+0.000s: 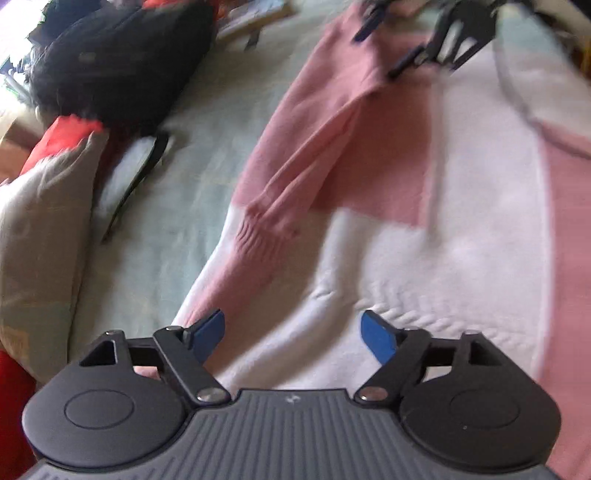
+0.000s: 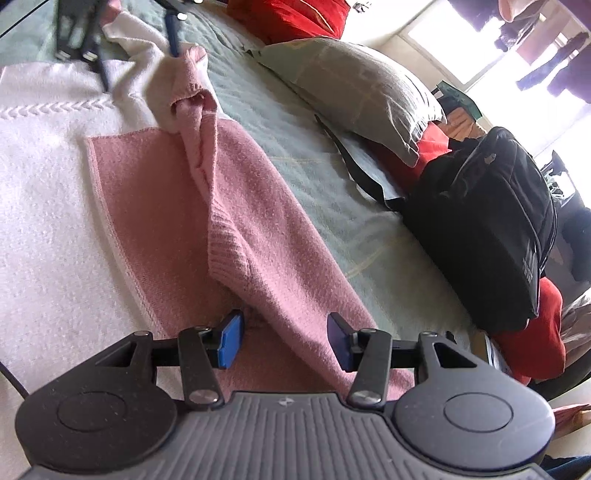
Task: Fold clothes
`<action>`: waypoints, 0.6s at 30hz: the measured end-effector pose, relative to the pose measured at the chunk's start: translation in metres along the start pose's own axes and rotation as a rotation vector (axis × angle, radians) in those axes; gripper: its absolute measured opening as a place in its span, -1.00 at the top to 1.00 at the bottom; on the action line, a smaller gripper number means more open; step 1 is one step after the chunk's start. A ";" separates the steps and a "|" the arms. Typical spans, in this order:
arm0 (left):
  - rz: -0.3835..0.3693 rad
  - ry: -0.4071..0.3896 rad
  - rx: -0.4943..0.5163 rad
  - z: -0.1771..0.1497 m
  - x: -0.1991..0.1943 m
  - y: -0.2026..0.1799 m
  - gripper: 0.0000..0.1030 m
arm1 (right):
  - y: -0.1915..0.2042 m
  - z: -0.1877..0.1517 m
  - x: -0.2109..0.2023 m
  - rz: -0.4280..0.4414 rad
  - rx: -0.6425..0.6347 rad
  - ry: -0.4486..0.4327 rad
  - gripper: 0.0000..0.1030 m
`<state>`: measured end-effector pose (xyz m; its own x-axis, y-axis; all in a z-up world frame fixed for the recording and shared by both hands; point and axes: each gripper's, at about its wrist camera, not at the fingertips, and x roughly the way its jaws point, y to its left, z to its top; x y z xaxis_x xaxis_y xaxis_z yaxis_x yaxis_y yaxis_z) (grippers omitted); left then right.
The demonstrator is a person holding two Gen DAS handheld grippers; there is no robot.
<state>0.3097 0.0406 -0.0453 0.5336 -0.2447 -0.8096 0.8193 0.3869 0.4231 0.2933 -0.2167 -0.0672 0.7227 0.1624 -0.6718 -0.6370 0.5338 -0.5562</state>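
Left tool gapes empty over the sweater; right tool straddles pink knit, grip unclear

We see our left gripper at the bottom of its own wrist view, angled steeply downward, its two blue pads standing wide apart with nothing pressed between them; the picture is smeared. Our right gripper sits at the bottom of its own view, tilted downward, its blue pads about half spread and parted, no pad visibly pressing on anything. In the left wrist view the right gripper shows blurred at about one o'clock; in the right wrist view the left gripper shows at about eleven o'clock, its fingers pointing downward and spread.
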 end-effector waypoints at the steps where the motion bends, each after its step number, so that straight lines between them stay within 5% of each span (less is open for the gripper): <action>1: 0.020 -0.030 0.000 0.001 -0.008 0.002 -0.60 | 0.000 0.000 -0.001 0.000 0.003 -0.002 -0.08; 5: 0.290 -0.057 -0.127 0.016 0.002 0.034 -0.64 | 0.002 0.000 0.000 -0.006 0.018 -0.003 -0.08; 8: 0.340 0.049 -0.207 0.027 0.045 0.049 -0.64 | 0.004 0.001 -0.001 -0.017 0.029 -0.005 -0.08; 11: 0.322 0.148 -0.157 0.026 0.076 0.038 -0.62 | 0.006 0.000 -0.007 -0.018 0.031 -0.011 -0.09; 18: 0.196 0.068 0.007 -0.006 0.015 -0.009 -0.68 | 0.007 -0.007 -0.012 -0.010 0.027 -0.029 -0.15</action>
<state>0.3092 0.0389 -0.0636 0.6676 -0.1050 -0.7371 0.7030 0.4149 0.5776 0.2779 -0.2204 -0.0664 0.7366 0.1804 -0.6518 -0.6225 0.5577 -0.5491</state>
